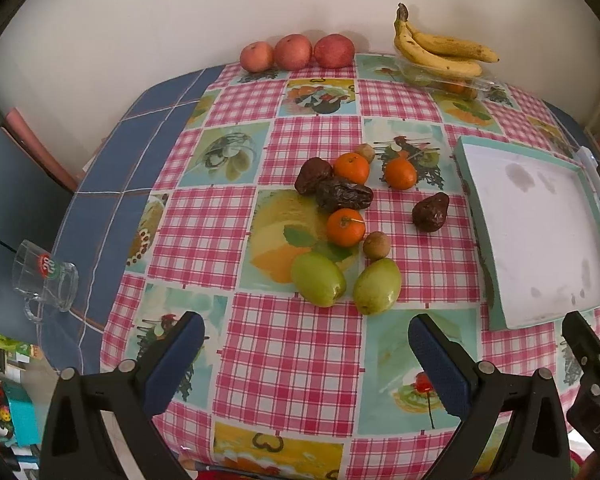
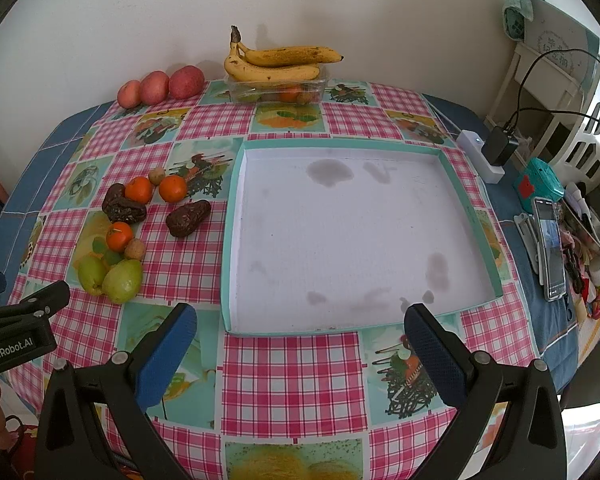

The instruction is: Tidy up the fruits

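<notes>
On the checked worktop, the small fruits lie clustered left of the bare tray (nothing sorted yet); left tool and right tool hover, both spread apart.

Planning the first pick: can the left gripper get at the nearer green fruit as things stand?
Probably yes: the left gripper is open, and bare tablecloth lies between it and the green fruit; another green fruit sits close beside.

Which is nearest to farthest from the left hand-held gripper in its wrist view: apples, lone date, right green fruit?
1. Right green fruit, just ahead of the left hand-held gripper.
2. Lone date, mid-table, right of the pile.
3. Apples, far edge by the wall.
</notes>
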Available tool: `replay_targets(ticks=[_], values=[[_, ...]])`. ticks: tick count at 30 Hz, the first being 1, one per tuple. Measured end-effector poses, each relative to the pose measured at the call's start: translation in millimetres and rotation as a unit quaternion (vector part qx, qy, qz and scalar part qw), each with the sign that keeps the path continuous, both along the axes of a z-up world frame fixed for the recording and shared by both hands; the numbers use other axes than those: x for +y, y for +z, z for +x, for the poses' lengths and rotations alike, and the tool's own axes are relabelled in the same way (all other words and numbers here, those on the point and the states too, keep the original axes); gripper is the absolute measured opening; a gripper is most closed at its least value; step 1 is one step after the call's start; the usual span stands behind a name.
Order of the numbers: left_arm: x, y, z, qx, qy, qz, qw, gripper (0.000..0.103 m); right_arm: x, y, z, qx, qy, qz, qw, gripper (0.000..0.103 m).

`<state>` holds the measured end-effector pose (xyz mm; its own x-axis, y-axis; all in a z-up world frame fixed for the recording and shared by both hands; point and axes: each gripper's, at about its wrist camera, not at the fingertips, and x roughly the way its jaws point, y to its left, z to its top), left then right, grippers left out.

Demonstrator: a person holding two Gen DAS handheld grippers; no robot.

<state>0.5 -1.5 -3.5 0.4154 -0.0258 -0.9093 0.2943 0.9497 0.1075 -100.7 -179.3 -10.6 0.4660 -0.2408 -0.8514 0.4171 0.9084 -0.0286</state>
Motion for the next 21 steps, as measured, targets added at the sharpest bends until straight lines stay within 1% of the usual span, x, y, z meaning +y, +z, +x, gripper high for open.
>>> replay_targets(ticks=[21], values=[[0.0,-0.9,0.4,0.006,-0.004,-0.009,0.9999,0.103,1.3,-0.1,1.1,0.001,0.001,0.0,1.0,0.103]])
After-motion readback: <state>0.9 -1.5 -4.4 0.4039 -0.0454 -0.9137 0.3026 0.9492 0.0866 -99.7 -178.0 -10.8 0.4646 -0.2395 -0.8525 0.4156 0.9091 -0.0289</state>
